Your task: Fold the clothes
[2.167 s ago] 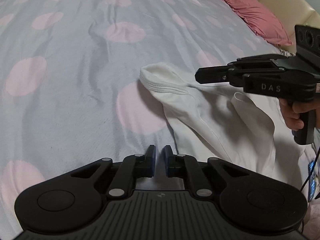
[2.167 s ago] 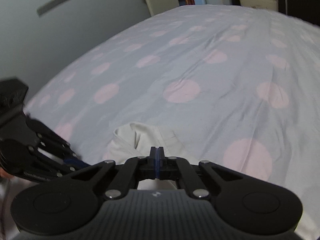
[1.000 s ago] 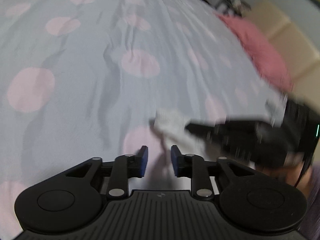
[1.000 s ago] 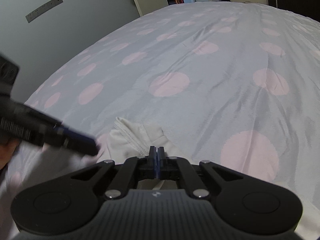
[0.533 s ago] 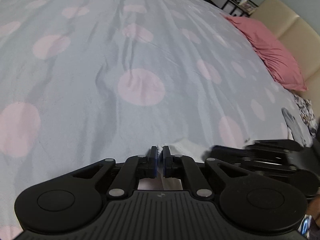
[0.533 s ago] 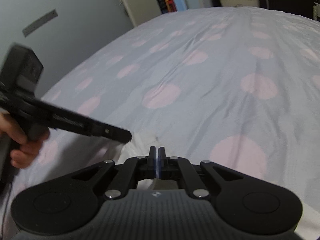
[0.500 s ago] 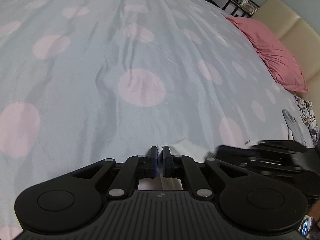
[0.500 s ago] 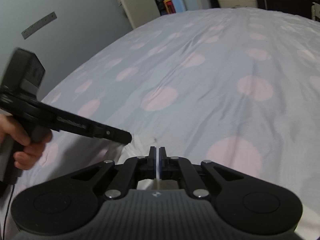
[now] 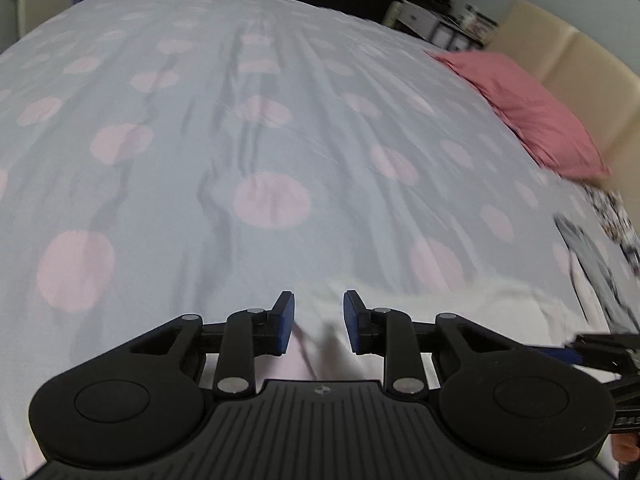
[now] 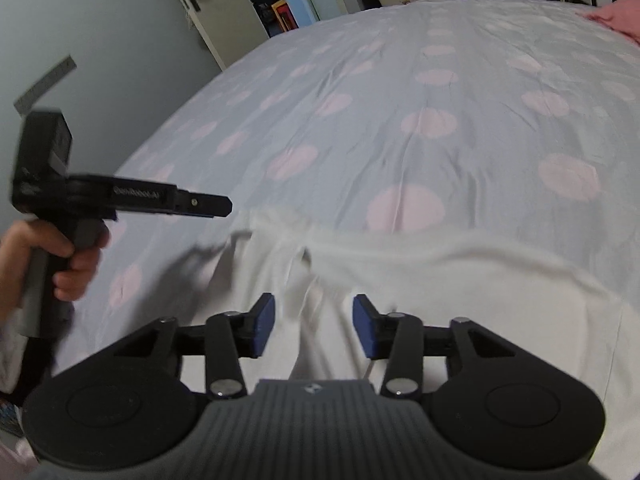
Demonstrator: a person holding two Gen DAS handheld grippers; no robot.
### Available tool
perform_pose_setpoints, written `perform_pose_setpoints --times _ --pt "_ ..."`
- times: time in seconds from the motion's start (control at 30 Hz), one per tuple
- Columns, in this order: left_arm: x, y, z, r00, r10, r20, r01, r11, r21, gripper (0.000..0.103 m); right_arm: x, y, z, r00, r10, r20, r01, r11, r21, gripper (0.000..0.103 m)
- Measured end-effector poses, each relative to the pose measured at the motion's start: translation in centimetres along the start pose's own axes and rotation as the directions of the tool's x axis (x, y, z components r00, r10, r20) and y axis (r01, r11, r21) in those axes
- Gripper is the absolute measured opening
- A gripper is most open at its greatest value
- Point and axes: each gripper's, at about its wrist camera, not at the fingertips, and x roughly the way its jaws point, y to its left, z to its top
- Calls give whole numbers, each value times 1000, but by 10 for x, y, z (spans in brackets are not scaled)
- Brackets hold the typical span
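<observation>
Both tongs are standing open with nothing between their blue pads. The left gripper (image 9: 319,322) is hovering just above the near edge of a white garment (image 9: 460,308), its jaws spread with a clear gap. The right gripper (image 10: 314,326) is likewise gaping, a little wider, over the middle of the same cloth.

The white garment (image 10: 420,276) is lying on the near part of a bed, spread broad and mostly flat, with soft creases running toward a bunched fold at its left end. It is resting on a pale grey bedsheet (image 10: 400,92) dotted with large pink circles.

The right wrist view is showing most of the garment, plus the left gripper (image 10: 224,206) from the side, its fingers pointing right above the cloth's left end, and the hand (image 10: 60,256) wrapped around its grip. It is also showing a door (image 10: 208,4) in the far wall. The left wrist view is showing only a strip of the cloth, but is adding a pink pillow (image 9: 532,116) against a cream headboard (image 9: 580,64) at the right.

Half a second ago both pairs of pads were pressed nearly together; now both have let go, and the cloth is lying much wider across the sheet.
</observation>
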Motion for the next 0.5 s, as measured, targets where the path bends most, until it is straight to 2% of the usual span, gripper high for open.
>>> perform_pose_setpoints --times 0.03,0.07,0.1,0.13,0.3,0.37,0.5 --pt "-4 -5 -6 1000 -7 -10 7 1000 12 24 0 5 -6 999 -32 -6 32 999 -14 50" --pt "-7 -10 -13 1000 -14 -20 14 1000 26 24 0 7 -12 998 -56 -11 55 998 -22 42" --pt "-11 -15 -20 999 -21 -30 22 999 39 24 -1 7 -17 998 -66 -15 65 998 -20 18" --pt "-15 -19 -27 999 -28 -39 30 998 52 24 -3 4 -20 998 -69 -15 69 998 -5 12" --pt "-32 -34 -64 997 -39 -72 46 994 97 24 -20 -18 -29 994 -107 -5 107 987 123 12" --pt "-36 -40 -77 996 -25 -83 35 992 117 24 -24 -28 -34 990 -140 -31 144 974 178 13" --pt "-41 -44 -97 994 -26 -105 36 995 98 24 -34 -46 -49 977 -197 -81 212 937 278 28"
